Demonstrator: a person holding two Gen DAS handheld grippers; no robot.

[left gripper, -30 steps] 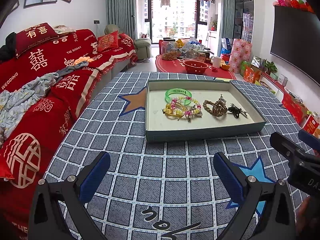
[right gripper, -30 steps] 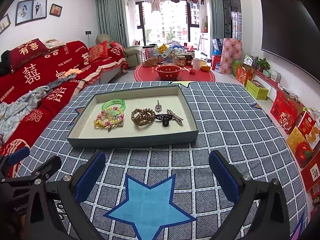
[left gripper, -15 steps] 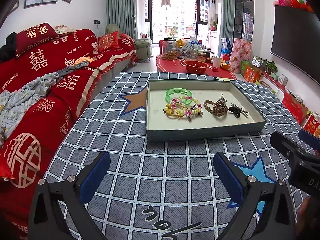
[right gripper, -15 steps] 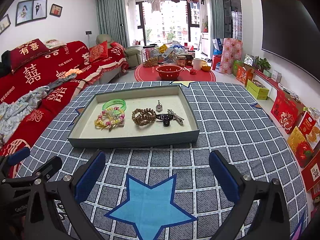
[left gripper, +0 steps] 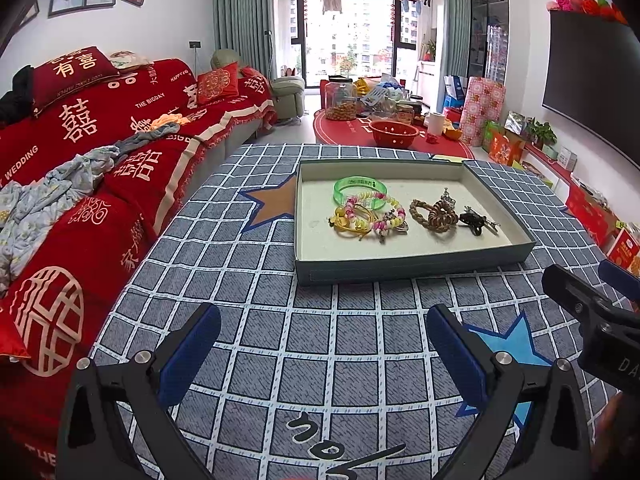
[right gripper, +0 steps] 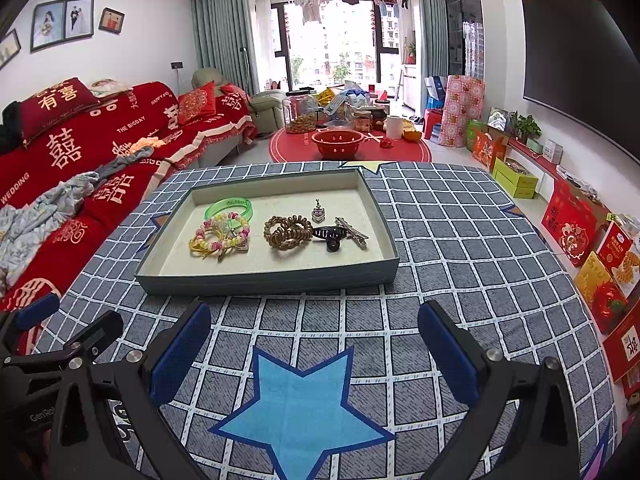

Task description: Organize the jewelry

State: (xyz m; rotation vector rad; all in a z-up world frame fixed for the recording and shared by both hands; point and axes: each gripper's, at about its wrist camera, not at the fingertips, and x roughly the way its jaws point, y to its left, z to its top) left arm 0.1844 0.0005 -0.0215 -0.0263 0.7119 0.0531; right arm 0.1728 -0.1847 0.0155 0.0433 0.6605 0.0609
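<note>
Jewelry (right gripper: 276,228) is gathered inside the tray (right gripper: 264,282); near the tray's front wall, left claw (left gripper: 322,346) and right claw (right gripper: 314,344) are held wide apart, gripping nothing.

right gripper (left gripper: 592,300) cut off at frame edge, small charm (right gripper: 318,213) — detail unreadable
</note>
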